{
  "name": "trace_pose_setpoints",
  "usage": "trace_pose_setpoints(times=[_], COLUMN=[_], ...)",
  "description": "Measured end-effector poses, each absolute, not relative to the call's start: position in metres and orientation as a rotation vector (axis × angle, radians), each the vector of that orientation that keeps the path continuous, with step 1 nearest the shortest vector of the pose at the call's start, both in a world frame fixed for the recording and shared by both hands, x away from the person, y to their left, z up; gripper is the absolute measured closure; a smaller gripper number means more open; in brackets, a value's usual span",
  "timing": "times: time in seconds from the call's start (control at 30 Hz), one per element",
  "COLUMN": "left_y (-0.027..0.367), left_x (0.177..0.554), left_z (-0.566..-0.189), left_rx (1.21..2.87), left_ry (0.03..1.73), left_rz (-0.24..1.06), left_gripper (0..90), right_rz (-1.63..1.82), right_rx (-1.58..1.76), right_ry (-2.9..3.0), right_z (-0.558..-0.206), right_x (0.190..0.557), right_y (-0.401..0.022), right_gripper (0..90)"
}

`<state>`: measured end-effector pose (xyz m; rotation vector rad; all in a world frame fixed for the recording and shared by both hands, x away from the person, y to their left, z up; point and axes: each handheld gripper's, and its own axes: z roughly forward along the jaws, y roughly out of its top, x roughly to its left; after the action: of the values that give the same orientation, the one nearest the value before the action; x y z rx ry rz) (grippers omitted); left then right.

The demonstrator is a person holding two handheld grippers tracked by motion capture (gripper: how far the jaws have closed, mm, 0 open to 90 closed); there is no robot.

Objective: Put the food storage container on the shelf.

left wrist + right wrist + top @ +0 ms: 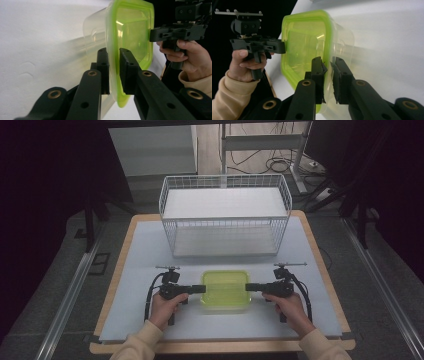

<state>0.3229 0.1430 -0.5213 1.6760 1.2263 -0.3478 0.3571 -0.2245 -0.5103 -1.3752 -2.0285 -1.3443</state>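
A clear plastic container with a lime-green lid [225,290] sits on the white mat near the front of the table. My left gripper [202,289] reaches in from the left and is shut on the lid's left rim [113,37]; both pads press the green edge. From the opposite side, my right gripper [248,287] is shut on the right rim [327,35]. In the left gripper view the right gripper [152,35] shows past the container [130,32]. In the right gripper view the left gripper [283,47] shows behind the container [304,42]. Both grippers lie level.
A white wire basket [225,218] stands behind the container, open at the top, with a white liner inside. The white mat [140,260] covers a wooden board. Dark floor, metal rails and table legs surround the board.
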Motion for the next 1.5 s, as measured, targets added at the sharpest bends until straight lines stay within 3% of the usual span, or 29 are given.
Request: trace_pose_setpoints(times=[0.8,1.5], left_y=[0.147,0.147], left_x=[0.317,0.335], left_z=[-0.501,-0.452], left_rx=[1.671,1.660], left_ry=[1.188,1.144], left_rz=[-0.298,-0.261], left_gripper=[80.9,81.0], right_rz=[-1.435,-1.542], right_rx=[-1.327,-1.294], right_ry=[-2.080,-2.114], right_z=[-0.489,-0.439], right_x=[0.350,0.358], right_y=[-0.222,-0.222], right_gripper=[81.7,81.8])
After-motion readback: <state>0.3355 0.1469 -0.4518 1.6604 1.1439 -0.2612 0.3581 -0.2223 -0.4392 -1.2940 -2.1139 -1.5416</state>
